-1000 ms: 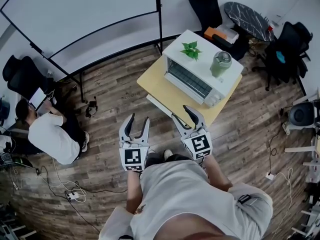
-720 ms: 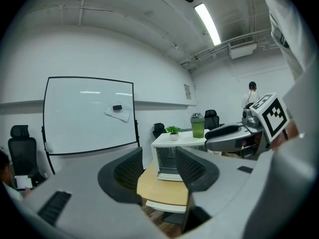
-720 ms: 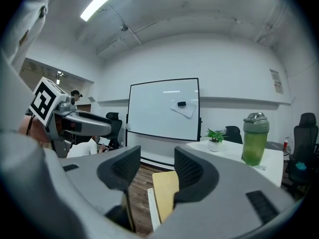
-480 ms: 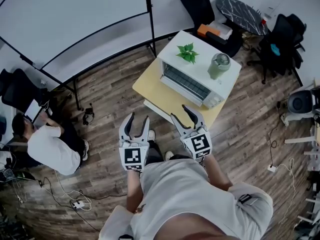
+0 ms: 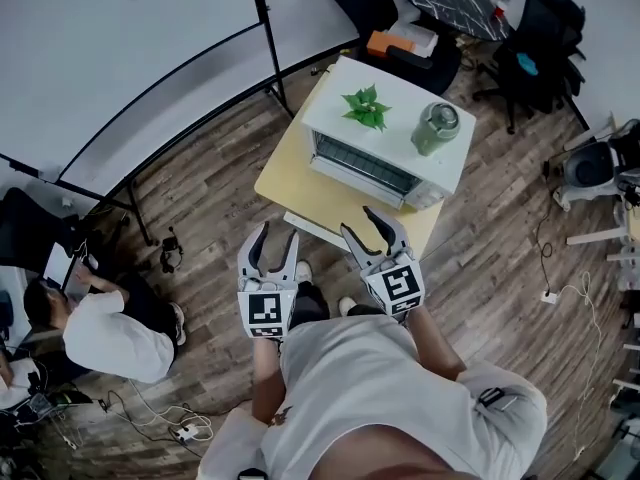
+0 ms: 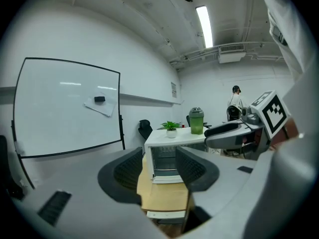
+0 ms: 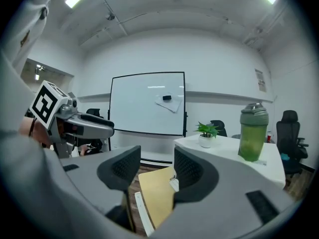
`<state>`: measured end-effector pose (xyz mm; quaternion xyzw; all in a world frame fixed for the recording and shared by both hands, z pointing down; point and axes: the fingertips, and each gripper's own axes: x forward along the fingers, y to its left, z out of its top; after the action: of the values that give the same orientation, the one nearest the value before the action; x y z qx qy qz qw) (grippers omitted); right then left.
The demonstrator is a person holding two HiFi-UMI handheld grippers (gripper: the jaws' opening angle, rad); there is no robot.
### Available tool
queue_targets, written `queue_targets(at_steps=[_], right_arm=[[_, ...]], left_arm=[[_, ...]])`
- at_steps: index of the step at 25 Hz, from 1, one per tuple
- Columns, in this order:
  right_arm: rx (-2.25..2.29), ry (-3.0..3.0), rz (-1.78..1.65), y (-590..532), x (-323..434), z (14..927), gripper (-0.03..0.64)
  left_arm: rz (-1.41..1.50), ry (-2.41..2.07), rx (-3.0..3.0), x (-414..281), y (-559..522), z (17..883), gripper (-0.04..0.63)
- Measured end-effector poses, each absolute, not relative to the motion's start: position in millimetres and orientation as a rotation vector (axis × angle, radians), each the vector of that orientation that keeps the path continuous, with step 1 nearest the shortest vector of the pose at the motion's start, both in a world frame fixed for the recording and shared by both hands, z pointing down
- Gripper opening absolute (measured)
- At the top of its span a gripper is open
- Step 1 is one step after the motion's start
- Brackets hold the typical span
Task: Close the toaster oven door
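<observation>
Holding two grey tongs, we read the left gripper (image 5: 277, 236) and the right gripper (image 5: 362, 224) as narrowly parted, gripping nothing. One white box-shaped toaster oven (image 5: 365, 163) stands at 12 o'clock on one pale wooden table (image 5: 300, 183), bearing one green potted plant (image 5: 365, 108) and one green lidded bottle (image 5: 437, 128).

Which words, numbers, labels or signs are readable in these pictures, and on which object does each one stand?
No text is readable in any view.
Wall notice: too small to read.
Paper on the whiteboard: nothing legible.
Cubes of left gripper and right gripper: square marker patterns only, no letters.
</observation>
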<state>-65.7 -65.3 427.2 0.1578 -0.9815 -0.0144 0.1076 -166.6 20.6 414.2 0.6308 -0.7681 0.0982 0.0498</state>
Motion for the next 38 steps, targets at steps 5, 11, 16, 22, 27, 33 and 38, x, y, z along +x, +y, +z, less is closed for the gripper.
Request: queue_targets(at_steps=[5, 11, 16, 22, 27, 33, 38], right_arm=[[0.569, -2.845, -0.008, -83.1, -77.7, 438.1, 0.213], [0.716, -2.774, 0.058, -96.8, -82.6, 459.0, 0.213], [0.827, -2.698, 0.087, -106.4, -78.9, 478.8, 0.213], [0.956, -2.595, 0.160, -114.0, -62.1, 510.6, 0.213], [1.048, -2.507, 0.243, -113.2, -45.1, 540.8, 0.213], [1.125, -2.424, 0.308, -114.0, -29.0, 571.2, 0.213], [1.184, -2.351, 0.405, -104.9, -15.0, 597.6, 0.213]], left_arm=[[0.312, -2.248, 2.002, -188.0, -3.6, 426.8, 0.204], [0.329, -2.098, 2.104, -203.7, -28.2, 450.8, 0.204], [0.344, -1.990, 2.160, -214.4, -44.1, 475.1, 0.204], [0.385, -1.861, 2.211, -220.0, -61.0, 507.4, 0.203], [0.384, -1.756, 2.212, -223.9, -73.4, 532.7, 0.203], [0.436, -1.677, 2.221, -227.4, -87.1, 563.5, 0.204], [0.498, -1.597, 2.212, -227.6, -83.4, 593.0, 0.206]])
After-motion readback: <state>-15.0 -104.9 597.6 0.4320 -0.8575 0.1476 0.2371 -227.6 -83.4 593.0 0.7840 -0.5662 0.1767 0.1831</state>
